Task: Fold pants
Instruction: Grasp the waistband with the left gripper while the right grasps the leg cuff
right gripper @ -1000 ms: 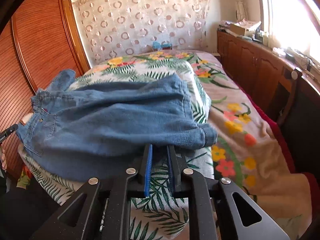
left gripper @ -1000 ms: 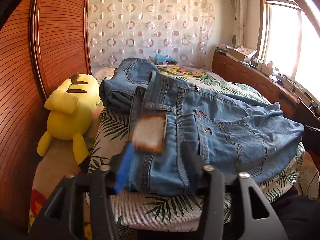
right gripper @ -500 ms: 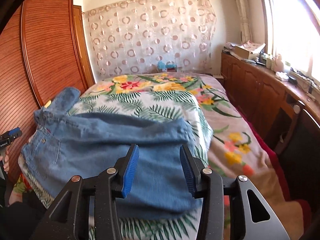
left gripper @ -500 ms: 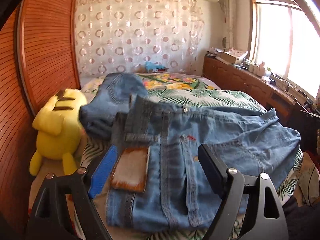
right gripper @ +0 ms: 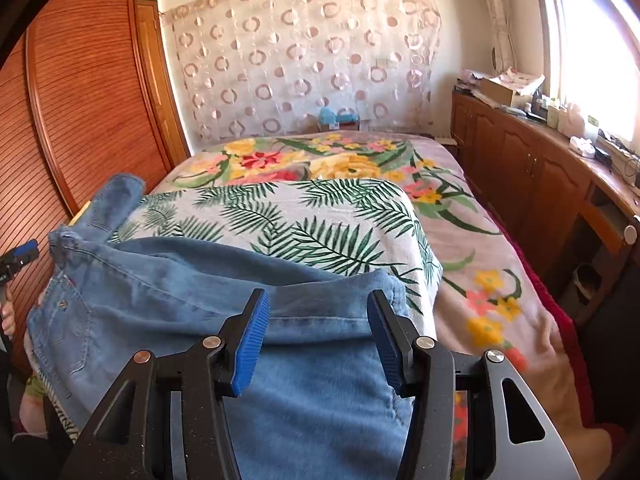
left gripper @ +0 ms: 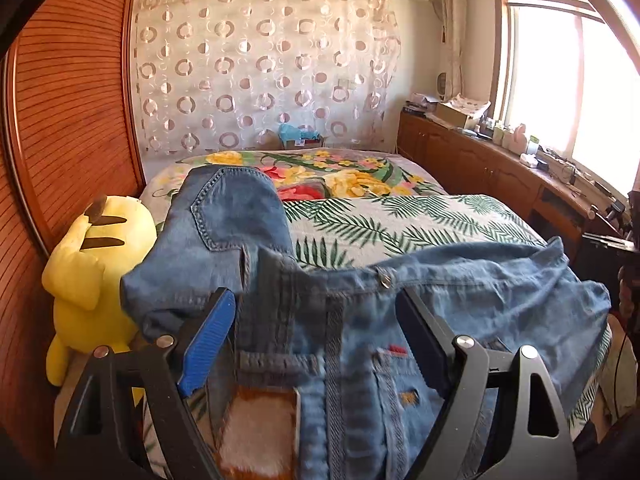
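I have the jeans (left gripper: 400,320) lying folded on the bed (right gripper: 320,216). My left claw (left gripper: 316,344) hangs wide over the waistband, gripping nothing; my right claw (right gripper: 316,336) is opening over the hem, letting the fold settle.

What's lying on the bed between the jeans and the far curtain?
Only bedding: a palm-leaf blanket, then the flowered bedspread up to the curtain. The right wrist view shows it behind the jeans.

No lettering could be read. The jeans (left gripper: 460,300) bore a brown waist patch (left gripper: 258,432) and a small red tab (left gripper: 397,350), both blurred and blank to the eye.
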